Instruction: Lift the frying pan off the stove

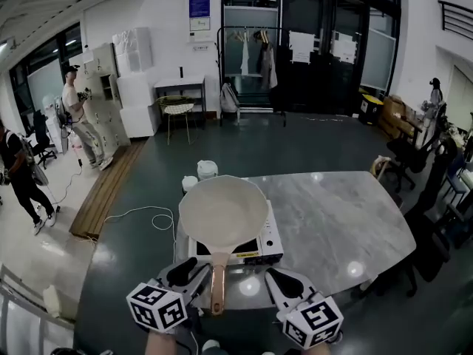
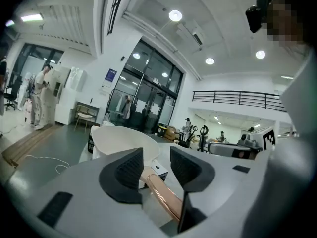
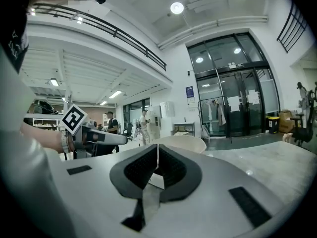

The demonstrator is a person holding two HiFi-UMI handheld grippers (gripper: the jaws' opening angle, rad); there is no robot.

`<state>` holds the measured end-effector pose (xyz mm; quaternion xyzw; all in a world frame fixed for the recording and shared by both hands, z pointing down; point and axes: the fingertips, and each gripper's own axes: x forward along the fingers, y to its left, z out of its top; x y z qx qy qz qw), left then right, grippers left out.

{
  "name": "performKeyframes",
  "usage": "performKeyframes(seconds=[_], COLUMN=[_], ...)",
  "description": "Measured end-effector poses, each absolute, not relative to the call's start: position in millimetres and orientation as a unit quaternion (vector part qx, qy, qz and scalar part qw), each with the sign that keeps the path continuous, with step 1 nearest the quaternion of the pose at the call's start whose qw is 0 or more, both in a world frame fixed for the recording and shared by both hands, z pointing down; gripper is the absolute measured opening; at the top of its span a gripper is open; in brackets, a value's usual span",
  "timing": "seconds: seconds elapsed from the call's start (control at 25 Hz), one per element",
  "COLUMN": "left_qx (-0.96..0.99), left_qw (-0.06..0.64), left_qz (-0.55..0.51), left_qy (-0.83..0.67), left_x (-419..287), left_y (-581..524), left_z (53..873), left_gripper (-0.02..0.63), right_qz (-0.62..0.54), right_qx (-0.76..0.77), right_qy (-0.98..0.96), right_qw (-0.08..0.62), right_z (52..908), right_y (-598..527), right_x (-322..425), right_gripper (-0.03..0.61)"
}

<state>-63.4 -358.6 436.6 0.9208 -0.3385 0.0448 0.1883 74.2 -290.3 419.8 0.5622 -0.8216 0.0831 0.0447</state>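
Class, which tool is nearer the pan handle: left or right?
Left. The left tool has the handle between its open jaws; the right tool, shut, sits apart, right of it.

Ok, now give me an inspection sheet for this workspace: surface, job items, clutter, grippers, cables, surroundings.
Surface: grey marble-look table, glossy, with light reflections.
Job's things: cream frying pan sits on the portable stove; its copper handle points toward the person.
Clutter: two small white containers beyond the pan.
Grippers: left gripper has its jaws apart with the handle between them, not gripped; right gripper is shut and empty.
Cables: white cable looped on the floor left of the table.
Surroundings: people at far left, a chair, glass doors.
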Motion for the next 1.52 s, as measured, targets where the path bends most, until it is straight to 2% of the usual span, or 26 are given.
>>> performKeyframes(seconds=[0.12,0.44,0.64,0.88,1.08,1.32,1.4,1.52], left_qx=[0.926,0.921,0.912,0.889,0.852,0.815,0.813,0.815], left_qw=[0.220,0.323,0.369,0.443,0.520,0.578,0.582,0.579], left_qz=[0.058,0.069,0.080,0.056,0.025,0.011,0.009,0.000], left_qy=[-0.302,-0.205,-0.158,-0.104,-0.062,-0.021,-0.016,-0.018], left_x=[-61.6,-52.5,-43.7,-30.6,-22.3,2.8,10.2,16.6], left_y=[-365.4,-371.5,-376.8,-384.4,-385.6,-380.9,-381.3,-387.5], left_z=[449.6,488.5,508.9,516.4,523.9,534.7,533.0,529.7], left_gripper=[0.222,0.261,0.273,0.282,0.339,0.357,0.357,0.357], right_qz=[0.088,0.102,0.122,0.134,0.147,0.186,0.199,0.210], right_qx=[0.582,0.621,0.630,0.658,0.673,0.662,0.652,0.629], right_qy=[-0.807,-0.774,-0.766,-0.739,-0.721,-0.725,-0.731,-0.748], right_qw=[0.045,0.061,0.048,0.056,0.069,0.043,0.034,0.038], right_z=[420.9,440.8,451.0,457.1,465.1,480.1,481.6,484.7], right_y=[-294.6,-295.5,-291.1,-286.9,-283.3,-279.9,-280.2,-279.6], right_x=[70.5,57.1,50.2,53.5,51.0,48.4,46.2,41.7], right_gripper=[0.026,0.026,0.028,0.028,0.028,0.029,0.049,0.144])
